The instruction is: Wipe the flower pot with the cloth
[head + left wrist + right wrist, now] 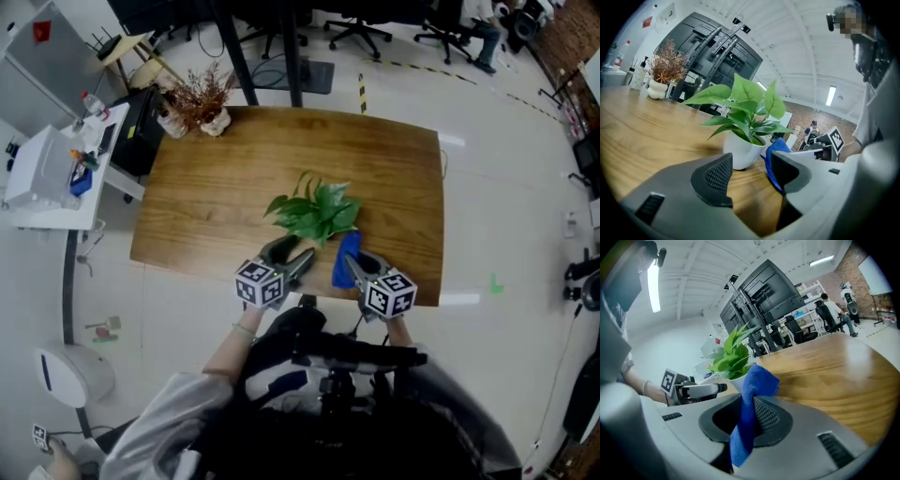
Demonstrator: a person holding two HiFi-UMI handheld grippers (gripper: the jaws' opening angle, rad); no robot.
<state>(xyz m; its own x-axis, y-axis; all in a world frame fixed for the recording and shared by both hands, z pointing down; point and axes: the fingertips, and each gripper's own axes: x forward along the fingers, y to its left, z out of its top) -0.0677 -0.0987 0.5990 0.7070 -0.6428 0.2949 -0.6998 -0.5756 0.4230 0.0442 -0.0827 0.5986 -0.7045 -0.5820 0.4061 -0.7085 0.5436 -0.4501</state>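
Note:
A white flower pot [742,151] with a green leafy plant [316,210] stands on the wooden table [216,187], a little in from its near edge. My left gripper [298,255] is just short of the pot on its near left, open, with nothing between its jaws [750,168]. My right gripper [350,263] is on the pot's near right, shut on a blue cloth [751,401] that sticks up from between its jaws and hangs below them. In the head view the cloth [345,257] lies close beside the plant. Leaves hide most of the pot from above.
A dried reddish plant in a small white vase [203,101] stands at the table's far left corner. A white side unit with bottles [56,164] is off the table's left. The table's near edge runs right under both grippers. Office chairs and desk legs stand behind.

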